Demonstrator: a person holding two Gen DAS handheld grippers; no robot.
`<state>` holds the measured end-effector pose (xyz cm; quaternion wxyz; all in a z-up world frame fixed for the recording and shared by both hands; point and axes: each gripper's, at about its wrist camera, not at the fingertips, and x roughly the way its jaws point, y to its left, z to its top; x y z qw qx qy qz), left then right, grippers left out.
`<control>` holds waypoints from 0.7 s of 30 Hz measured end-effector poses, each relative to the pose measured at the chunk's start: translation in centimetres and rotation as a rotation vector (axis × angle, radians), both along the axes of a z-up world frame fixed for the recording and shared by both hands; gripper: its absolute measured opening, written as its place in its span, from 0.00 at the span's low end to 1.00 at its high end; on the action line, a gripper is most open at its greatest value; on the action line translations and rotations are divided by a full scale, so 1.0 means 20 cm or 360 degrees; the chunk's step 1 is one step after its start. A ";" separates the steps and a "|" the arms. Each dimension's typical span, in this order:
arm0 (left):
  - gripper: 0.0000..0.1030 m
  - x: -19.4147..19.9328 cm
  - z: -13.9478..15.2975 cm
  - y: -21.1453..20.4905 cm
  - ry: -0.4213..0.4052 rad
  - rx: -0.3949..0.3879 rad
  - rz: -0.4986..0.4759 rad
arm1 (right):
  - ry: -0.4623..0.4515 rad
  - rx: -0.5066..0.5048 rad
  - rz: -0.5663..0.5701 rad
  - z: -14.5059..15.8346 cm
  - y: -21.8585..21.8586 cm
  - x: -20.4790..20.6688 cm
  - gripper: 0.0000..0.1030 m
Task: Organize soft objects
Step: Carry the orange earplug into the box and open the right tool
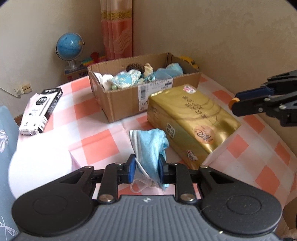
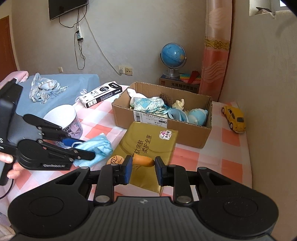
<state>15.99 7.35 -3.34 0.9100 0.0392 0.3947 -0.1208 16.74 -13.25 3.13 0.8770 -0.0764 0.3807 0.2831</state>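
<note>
tablecloth [image 1: 96, 146]: pink/white check | wall [image 1: 204, 37]: beige | curtain [image 1: 117, 27] in corner

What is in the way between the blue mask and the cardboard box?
The left gripper is shut on the blue mask. The cardboard box lies beyond it across the checked cloth. The gold tissue pack sits just to the right of that path, touching the box front. Straight ahead, nothing visible blocks it.

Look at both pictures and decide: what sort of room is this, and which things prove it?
Probably a bedroom or living room at home: a wall-mounted TV, a globe beside a curtain, and a checked tablecloth holding a cardboard box of soft things.
</note>
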 end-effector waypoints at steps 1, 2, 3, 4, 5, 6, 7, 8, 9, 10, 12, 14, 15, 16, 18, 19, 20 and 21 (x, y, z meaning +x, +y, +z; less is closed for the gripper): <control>0.22 0.00 0.02 0.01 -0.0008 -0.0001 -0.0005 | -0.0006 -0.0004 0.0003 0.01 0.00 0.00 0.29; 0.22 -0.01 0.03 0.02 -0.0018 -0.0003 -0.0009 | -0.0012 -0.0009 0.0008 0.01 0.01 0.01 0.29; 0.22 -0.02 0.05 0.02 -0.0028 -0.0002 -0.0013 | -0.0018 -0.0012 0.0010 0.02 0.01 0.01 0.29; 0.22 -0.02 0.06 0.03 -0.0038 -0.0001 -0.0016 | -0.0026 -0.0015 0.0013 0.02 0.01 0.02 0.29; 0.22 -0.03 0.08 0.03 -0.0050 -0.0001 -0.0018 | -0.0033 -0.0019 0.0015 0.03 0.02 0.04 0.29; 0.22 -0.03 0.10 0.03 -0.0062 -0.0004 -0.0021 | -0.0040 -0.0025 0.0015 0.03 0.02 0.05 0.29; 0.22 -0.04 0.11 0.03 -0.0072 -0.0008 -0.0025 | -0.0050 -0.0031 0.0014 0.04 0.03 0.08 0.29; 0.22 -0.04 0.12 0.03 -0.0081 -0.0010 -0.0027 | -0.0056 -0.0034 0.0012 0.05 0.03 0.10 0.29; 0.22 -0.04 0.13 0.03 -0.0092 -0.0011 -0.0031 | -0.0061 -0.0037 0.0009 0.05 0.04 0.13 0.29; 0.22 -0.05 0.14 0.03 -0.0102 -0.0012 -0.0035 | -0.0068 -0.0039 0.0008 0.06 0.05 0.16 0.29; 0.22 -0.05 0.15 0.03 -0.0113 -0.0018 -0.0038 | -0.0089 -0.0054 0.0008 0.07 0.07 0.22 0.29; 0.22 -0.05 0.15 0.03 -0.0119 -0.0020 -0.0041 | -0.0108 -0.0069 0.0019 0.09 0.11 0.30 0.30; 0.22 -0.05 0.15 0.03 -0.0119 -0.0016 -0.0035 | -0.0119 -0.0079 0.0031 0.09 0.13 0.34 0.30; 0.22 -0.04 0.15 0.03 -0.0115 -0.0014 -0.0028 | -0.0144 -0.0097 0.0037 0.09 0.15 0.38 0.30; 0.22 -0.04 0.14 0.03 -0.0108 -0.0023 -0.0020 | -0.0160 -0.0111 0.0042 0.09 0.21 0.47 0.30; 0.22 -0.04 0.14 0.02 -0.0107 -0.0027 -0.0017 | -0.0153 -0.0097 0.0048 0.08 0.24 0.52 0.30; 0.22 -0.04 0.14 0.02 -0.0107 -0.0026 -0.0014 | -0.0153 -0.0096 0.0056 0.08 0.26 0.55 0.31; 0.22 -0.04 0.14 0.02 -0.0109 -0.0024 -0.0009 | -0.0152 -0.0107 0.0066 0.07 0.28 0.59 0.33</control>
